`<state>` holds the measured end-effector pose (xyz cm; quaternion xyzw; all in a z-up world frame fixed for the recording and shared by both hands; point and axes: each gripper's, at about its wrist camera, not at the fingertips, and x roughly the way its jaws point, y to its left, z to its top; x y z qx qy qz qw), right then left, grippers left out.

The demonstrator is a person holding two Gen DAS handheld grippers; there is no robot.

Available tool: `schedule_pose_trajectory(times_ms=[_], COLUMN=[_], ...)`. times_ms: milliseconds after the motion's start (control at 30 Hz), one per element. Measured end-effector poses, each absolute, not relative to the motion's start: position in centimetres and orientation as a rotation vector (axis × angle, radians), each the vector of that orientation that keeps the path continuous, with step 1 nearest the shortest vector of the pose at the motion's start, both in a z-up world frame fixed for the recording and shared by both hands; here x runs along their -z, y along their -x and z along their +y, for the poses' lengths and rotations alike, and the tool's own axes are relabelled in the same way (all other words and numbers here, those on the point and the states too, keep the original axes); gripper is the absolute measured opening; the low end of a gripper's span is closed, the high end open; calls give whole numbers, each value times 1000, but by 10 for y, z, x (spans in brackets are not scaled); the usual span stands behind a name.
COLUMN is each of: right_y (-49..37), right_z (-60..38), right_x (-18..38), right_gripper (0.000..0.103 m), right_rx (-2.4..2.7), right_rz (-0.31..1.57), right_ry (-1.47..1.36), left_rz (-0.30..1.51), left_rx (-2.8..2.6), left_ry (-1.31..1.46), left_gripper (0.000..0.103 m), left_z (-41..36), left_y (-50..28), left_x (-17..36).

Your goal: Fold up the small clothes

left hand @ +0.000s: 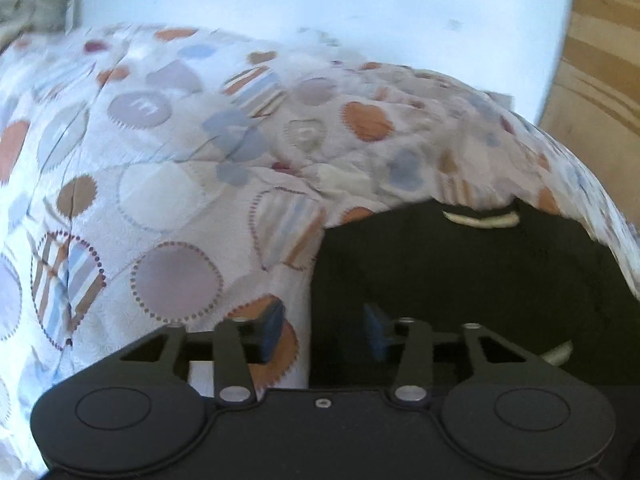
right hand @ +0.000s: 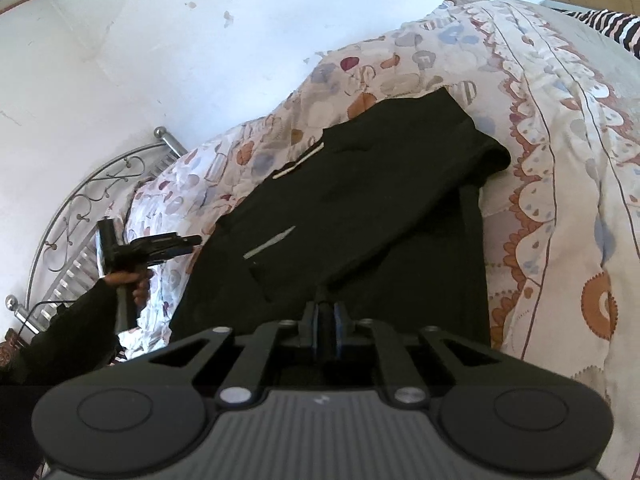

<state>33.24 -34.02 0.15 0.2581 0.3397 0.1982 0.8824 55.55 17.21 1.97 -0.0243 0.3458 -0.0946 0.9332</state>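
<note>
A black garment [right hand: 360, 216] with small white stripes lies partly folded on a patterned bedspread [right hand: 560, 184]. My right gripper [right hand: 326, 332] is shut on the garment's near edge and pinches a fold of black cloth. My left gripper [left hand: 324, 330] is open, its blue pads [left hand: 274, 328] straddling the garment's [left hand: 460, 280] left edge where it meets the bedspread [left hand: 160, 184]. In the right wrist view the left gripper [right hand: 192, 242] shows at the garment's left side, held by a hand.
A white wall [right hand: 160, 40] rises behind the bed. A metal bed frame [right hand: 80, 208] curves at the left. A striped cloth [right hand: 612, 24] lies at the far right corner. A wooden floor [left hand: 600, 80] shows to the right.
</note>
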Motion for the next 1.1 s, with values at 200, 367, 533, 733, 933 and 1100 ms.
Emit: schedule_pose_trajectory(times_ms=[200, 367, 533, 733, 933, 1100], right_y=[-334, -332, -333, -360, -363, -359], right_z=[-334, -332, -325, -305, -321, -326], right_x=[6, 8, -5, -28, -9, 5], right_gripper=[35, 27, 7, 6, 6, 8], right_rx=[-399, -388, -440, -508, -438, -420], right_rz=[724, 737, 708, 693, 763, 775], right_ry=[-516, -484, -429, -365, -400, -425], left_rz=[744, 780, 691, 682, 685, 649], left_rx=[212, 149, 117, 100, 38, 96], left_ry=[-172, -106, 36, 90, 186, 90], left_gripper=[69, 1, 1, 2, 2, 39], left_z=[142, 148, 175, 196, 212, 199], left_y=[-539, -548, -539, -541, -545, -531], left_x=[-3, 9, -12, -4, 11, -1])
